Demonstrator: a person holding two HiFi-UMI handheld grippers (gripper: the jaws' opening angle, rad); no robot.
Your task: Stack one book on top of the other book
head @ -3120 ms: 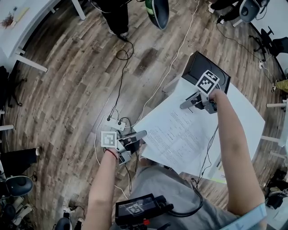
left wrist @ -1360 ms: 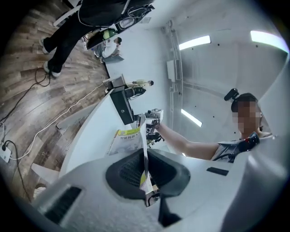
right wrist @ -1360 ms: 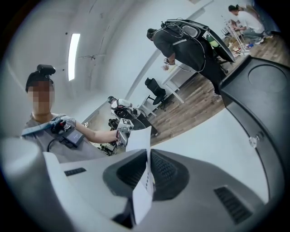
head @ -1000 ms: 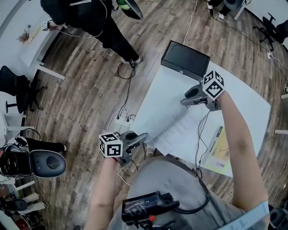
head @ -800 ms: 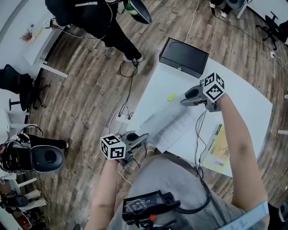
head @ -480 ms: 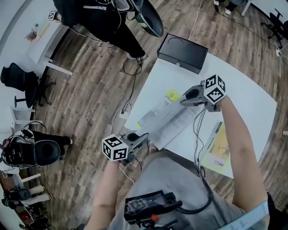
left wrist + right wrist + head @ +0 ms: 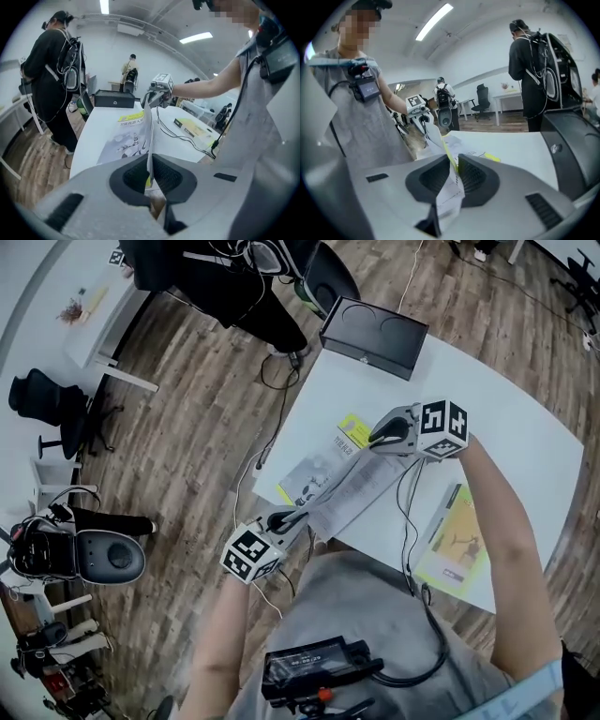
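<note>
A thin white booklet lies open at the white table's near-left corner. Its cover with a yellow patch rests flat. One printed page stands lifted on edge between my grippers. My left gripper is shut on the page's near end, which shows edge-on between the pads. At the far end my right gripper is shut on the same page. A second, yellow book lies flat on the table to the right, apart from both grippers.
A black box stands at the table's far edge. A black cable runs over the table between the booklet and the yellow book. A person in black stands by the table's far left corner. An office chair is on the wooden floor.
Both grippers have rolled and sunk a little, turning the held page from lying flat to standing on edge. The booklet's cover with the yellow patch has come into view beneath it.
</note>
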